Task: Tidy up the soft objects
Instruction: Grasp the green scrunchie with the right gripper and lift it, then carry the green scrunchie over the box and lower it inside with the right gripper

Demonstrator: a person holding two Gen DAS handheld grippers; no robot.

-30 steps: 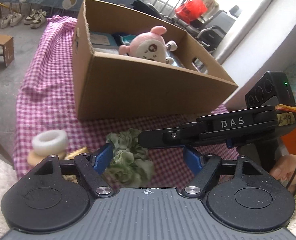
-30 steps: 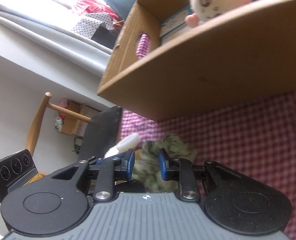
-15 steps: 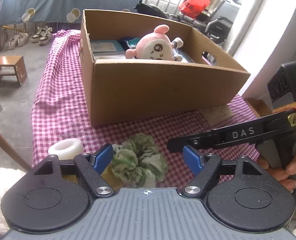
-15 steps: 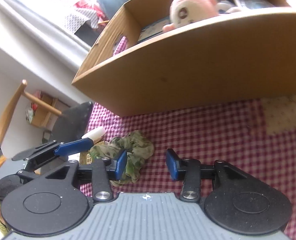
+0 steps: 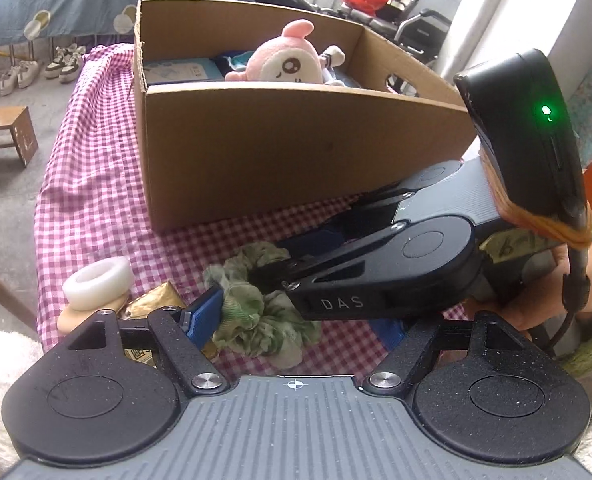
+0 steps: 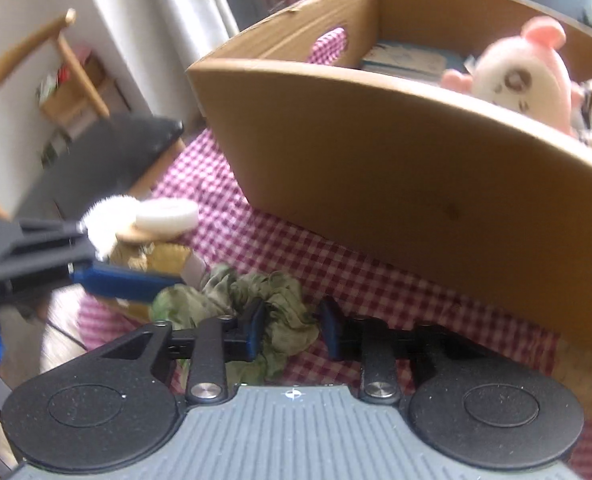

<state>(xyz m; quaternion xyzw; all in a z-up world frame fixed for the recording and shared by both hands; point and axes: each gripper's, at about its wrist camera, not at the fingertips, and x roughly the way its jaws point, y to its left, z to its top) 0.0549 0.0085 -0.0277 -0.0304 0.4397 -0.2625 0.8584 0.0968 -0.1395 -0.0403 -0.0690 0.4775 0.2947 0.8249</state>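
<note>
I had the plush [image 5: 284,65] already in the box [image 5: 296,152]; my right gripper's [image 6: 292,328] jaws had just narrowed around the scrunchie [image 6: 272,304] on the table [image 5: 92,184], left gripper's [image 5: 296,320] jaws wide and empty.

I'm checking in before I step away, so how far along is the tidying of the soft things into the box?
Done: the pink plush toy already lies in the cardboard box. In hand: the right gripper, whose jaws have just been closing, has its fingers around part of the green scrunchie on the checked cloth; it is not lifted. The left gripper is open beside it. Left: the scrunchie and the white ring.
</note>
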